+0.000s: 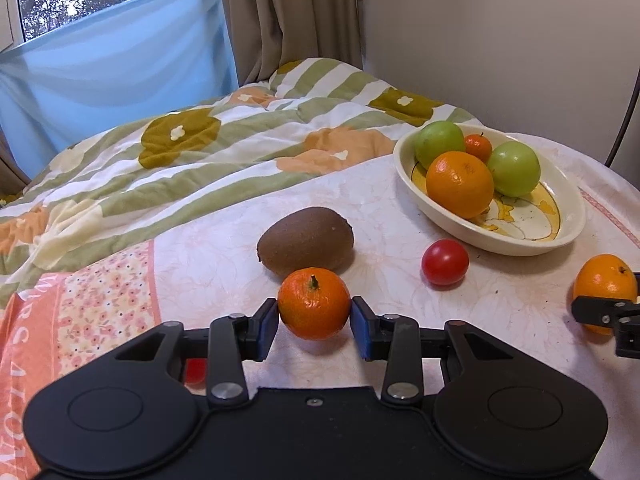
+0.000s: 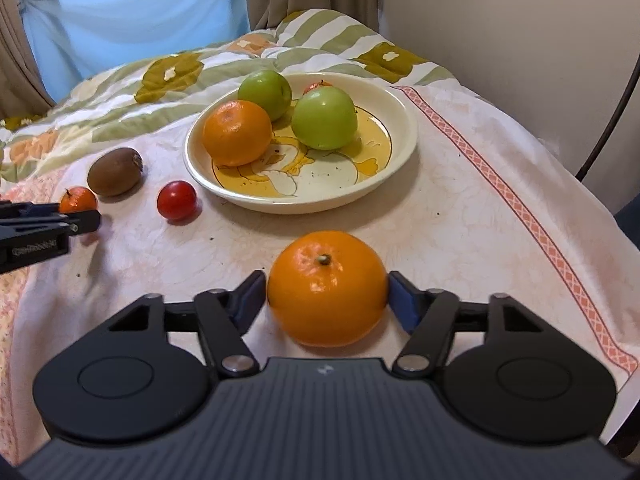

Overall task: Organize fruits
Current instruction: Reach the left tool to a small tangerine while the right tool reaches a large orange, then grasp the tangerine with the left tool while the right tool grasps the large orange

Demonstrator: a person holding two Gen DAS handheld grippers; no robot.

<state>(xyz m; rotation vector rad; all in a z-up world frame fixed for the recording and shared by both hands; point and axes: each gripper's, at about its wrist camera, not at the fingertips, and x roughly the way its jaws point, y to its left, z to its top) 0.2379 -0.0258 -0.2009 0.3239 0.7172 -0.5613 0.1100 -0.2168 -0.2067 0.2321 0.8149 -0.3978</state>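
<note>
My left gripper [image 1: 314, 322] is shut on a small mandarin [image 1: 314, 303], just in front of a brown kiwi [image 1: 306, 241]. My right gripper [image 2: 327, 300] is shut on a large orange [image 2: 327, 288] on the cloth in front of the cream bowl [image 2: 400, 152]. The bowl holds two green apples [image 2: 324, 118], an orange [image 2: 237, 133] and a small mandarin [image 2: 317, 86]. A red tomato [image 2: 177, 200] lies left of the bowl. The left view also shows the bowl [image 1: 560, 236], the tomato [image 1: 445, 262] and the right gripper's orange [image 1: 605, 286].
A flowered quilt [image 1: 180, 168] lies bunched behind the fruit. The white cloth has a pink patterned border [image 2: 532, 220] near the right edge. A curtain [image 1: 288, 16], a blue sheet over the window [image 1: 112, 60] and a wall stand behind.
</note>
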